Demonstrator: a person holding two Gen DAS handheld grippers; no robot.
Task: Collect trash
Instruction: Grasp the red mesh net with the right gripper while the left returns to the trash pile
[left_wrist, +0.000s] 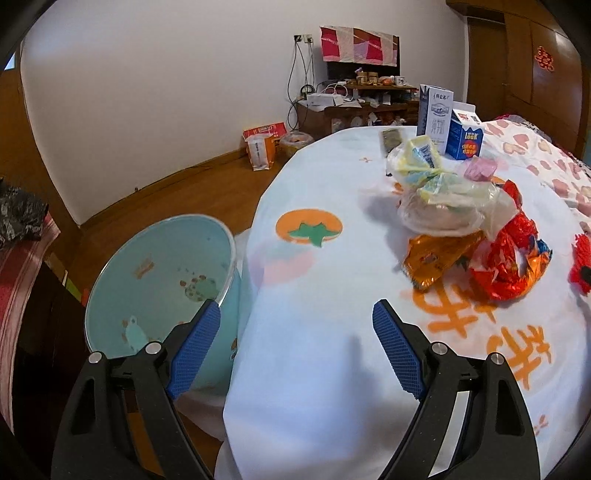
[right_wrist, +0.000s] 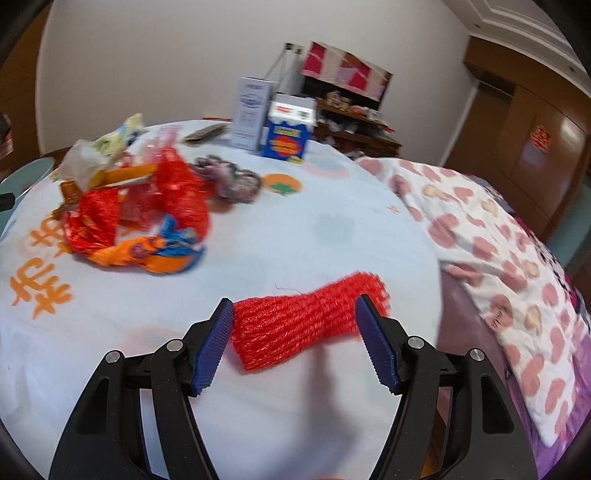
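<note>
In the left wrist view, my left gripper (left_wrist: 297, 314) stands open and empty over the near edge of the table's white cloth (left_wrist: 325, 369). A light blue bin (left_wrist: 159, 280) stands on the floor just left of the table, beside the left finger. Farther right lies a trash pile: a clear plastic bag (left_wrist: 439, 192) of yellow wrappers, an orange wrapper (left_wrist: 439, 258) and a red foil wrapper (left_wrist: 509, 266). In the right wrist view, my right gripper (right_wrist: 294, 306) is open, with a red mesh net (right_wrist: 306, 321) lying on the cloth between its fingers. The pile (right_wrist: 140, 221) sits far left.
Two cartons (left_wrist: 463, 133) stand at the table's far side, also in the right wrist view (right_wrist: 288, 133). A crumpled grey-purple piece (right_wrist: 232, 181) lies near them. A pink-heart blanket (right_wrist: 498, 251) covers the right. A paper bag (left_wrist: 262, 147) stands on the wooden floor.
</note>
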